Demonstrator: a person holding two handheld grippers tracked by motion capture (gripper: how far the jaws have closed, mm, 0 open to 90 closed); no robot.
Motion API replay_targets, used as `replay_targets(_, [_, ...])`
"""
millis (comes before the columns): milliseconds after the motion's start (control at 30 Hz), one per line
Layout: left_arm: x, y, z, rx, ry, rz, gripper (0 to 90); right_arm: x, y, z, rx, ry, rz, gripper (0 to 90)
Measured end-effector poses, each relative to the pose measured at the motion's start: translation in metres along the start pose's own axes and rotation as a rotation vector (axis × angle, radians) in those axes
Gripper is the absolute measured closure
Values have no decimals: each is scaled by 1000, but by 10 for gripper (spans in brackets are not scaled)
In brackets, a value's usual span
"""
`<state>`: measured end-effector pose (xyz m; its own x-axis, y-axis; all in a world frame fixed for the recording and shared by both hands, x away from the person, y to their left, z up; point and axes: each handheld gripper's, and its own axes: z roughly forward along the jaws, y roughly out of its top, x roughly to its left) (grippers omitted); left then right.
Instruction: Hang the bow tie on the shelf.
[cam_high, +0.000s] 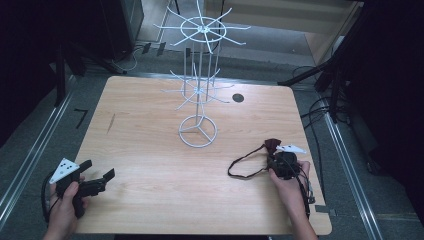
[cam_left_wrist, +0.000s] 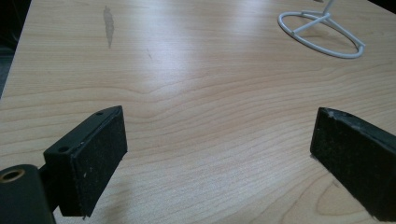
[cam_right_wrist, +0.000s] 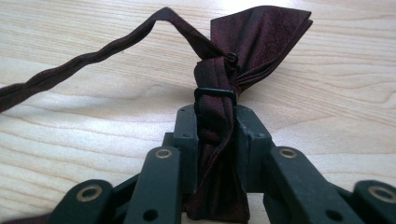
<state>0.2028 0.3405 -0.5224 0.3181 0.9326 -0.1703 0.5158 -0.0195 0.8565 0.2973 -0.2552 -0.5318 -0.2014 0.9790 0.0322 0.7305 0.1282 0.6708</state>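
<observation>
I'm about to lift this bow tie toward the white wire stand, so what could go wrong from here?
1. The right tongs pinch only a fold of the bow tie near its buckle; the smooth fabric may slip out on lifting.
2. The strap lies in a loose loop on the table; it could drag or snag on the wire stand and its many prongs.
3. The light stand might tip if tugged; the left tongs are open and not steadying it.

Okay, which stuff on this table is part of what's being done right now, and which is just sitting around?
In use:
- dark red bow tie with its strap
- right gripper, shut on the bow tie

Sitting around:
- white wire rack
- left gripper, open over bare table
</observation>
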Motion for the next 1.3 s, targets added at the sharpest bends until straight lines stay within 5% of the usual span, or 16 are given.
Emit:
replay_targets(200, [0,0,0,1,-1,-4,44,1,0,-2,-16,-5,-18,751])
replay_targets(467, [0,0,0,0,1,-4,44,5,3,-17,-125,13,8,751])
replay_targets(767, [0,0,0,0,0,1,44,16,7,-32,-243,55,-24,751])
replay_targets(1300, [-1,0,0,-5,2,2,44,24,19,-46,-339,101,-33,749])
